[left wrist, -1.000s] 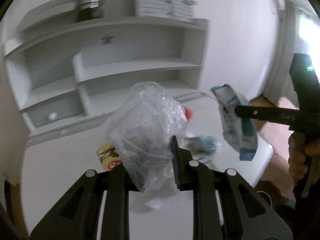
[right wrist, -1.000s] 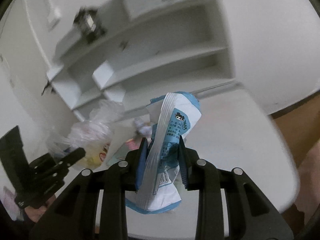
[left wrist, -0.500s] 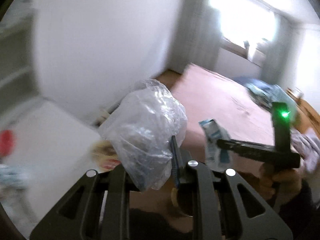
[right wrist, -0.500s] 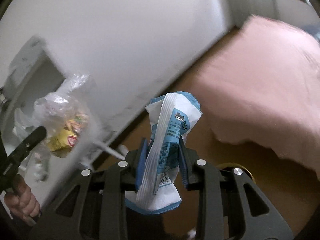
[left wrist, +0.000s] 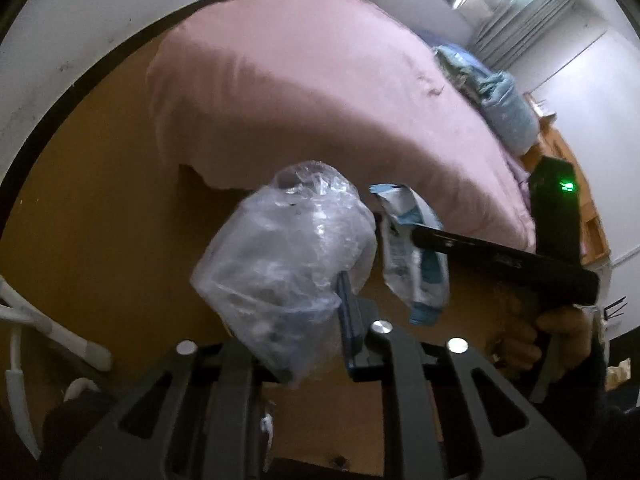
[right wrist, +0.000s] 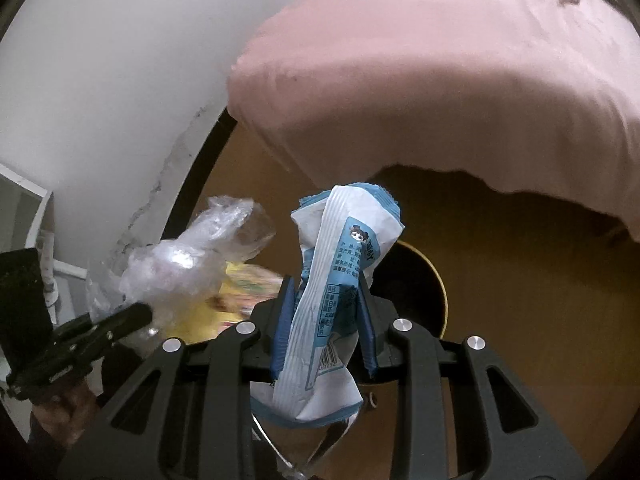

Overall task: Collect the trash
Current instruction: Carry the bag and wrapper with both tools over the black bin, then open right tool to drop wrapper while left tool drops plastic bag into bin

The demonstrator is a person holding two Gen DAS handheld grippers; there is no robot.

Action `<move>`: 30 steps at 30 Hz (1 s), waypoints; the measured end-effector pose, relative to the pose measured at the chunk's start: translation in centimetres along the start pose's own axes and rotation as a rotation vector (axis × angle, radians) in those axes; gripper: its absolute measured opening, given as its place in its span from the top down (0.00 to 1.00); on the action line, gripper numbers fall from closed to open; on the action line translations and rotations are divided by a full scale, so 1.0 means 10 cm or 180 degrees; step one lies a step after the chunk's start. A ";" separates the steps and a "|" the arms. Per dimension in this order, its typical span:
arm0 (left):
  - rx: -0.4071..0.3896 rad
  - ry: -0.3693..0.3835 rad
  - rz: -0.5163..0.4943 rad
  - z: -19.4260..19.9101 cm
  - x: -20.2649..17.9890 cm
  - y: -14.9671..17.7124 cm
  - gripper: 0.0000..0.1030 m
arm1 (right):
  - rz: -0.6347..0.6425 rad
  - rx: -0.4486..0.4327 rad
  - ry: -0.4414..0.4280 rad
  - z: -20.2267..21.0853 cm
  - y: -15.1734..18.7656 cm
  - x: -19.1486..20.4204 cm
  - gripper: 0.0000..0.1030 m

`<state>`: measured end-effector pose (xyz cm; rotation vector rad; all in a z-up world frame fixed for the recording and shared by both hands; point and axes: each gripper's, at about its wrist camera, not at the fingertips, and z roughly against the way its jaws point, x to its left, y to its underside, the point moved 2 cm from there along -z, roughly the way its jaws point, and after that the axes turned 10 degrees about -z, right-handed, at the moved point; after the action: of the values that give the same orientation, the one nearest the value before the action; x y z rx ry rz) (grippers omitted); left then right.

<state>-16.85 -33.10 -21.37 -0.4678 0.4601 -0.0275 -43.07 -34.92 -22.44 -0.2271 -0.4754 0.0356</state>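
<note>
Left gripper (left wrist: 316, 312): jaws clamped on a crumpled clear plastic bag (left wrist: 288, 264), held in the air above the brown floor (left wrist: 100, 208).

Right gripper (right wrist: 324, 320): jaws clamped on a blue-and-white snack wrapper (right wrist: 340, 280), upright, above a dark round bin (right wrist: 416, 280) with a yellow rim standing on the floor.

Bag and wrapper: near each other, not touching.

Background: bed with a pink cover (left wrist: 320, 80); white wall (right wrist: 100, 80).
</note>
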 end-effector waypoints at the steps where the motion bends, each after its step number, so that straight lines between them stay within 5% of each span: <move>1: 0.0015 -0.0003 0.0011 -0.01 -0.03 0.01 0.87 | -0.0015 0.0042 -0.0007 -0.05 0.02 -0.06 0.72; 18: 0.0095 -0.0015 -0.0026 -0.07 -0.14 -0.03 0.87 | -0.0047 0.0208 -0.0027 -0.28 -0.05 -0.07 0.70; 19: 0.0092 -0.0038 -0.0037 -0.05 -0.14 -0.03 0.87 | -0.0028 0.0230 -0.0019 -0.31 -0.03 -0.05 0.67; 21: 0.0081 -0.0065 -0.0052 -0.03 -0.14 -0.04 0.87 | 0.0003 0.0266 0.0023 -0.35 -0.02 0.00 0.30; 22: 0.0075 -0.0068 -0.0054 -0.01 -0.14 -0.03 0.87 | 0.0006 0.0220 0.0032 -0.33 -0.01 0.01 0.25; 30: 0.0084 -0.0061 -0.0116 0.01 -0.21 0.00 0.87 | 0.0032 0.0110 0.0042 -0.24 0.00 0.02 0.24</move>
<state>-18.71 -32.80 -20.44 -0.4499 0.4320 -0.0641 -41.77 -35.44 -24.43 -0.1957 -0.4601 0.0521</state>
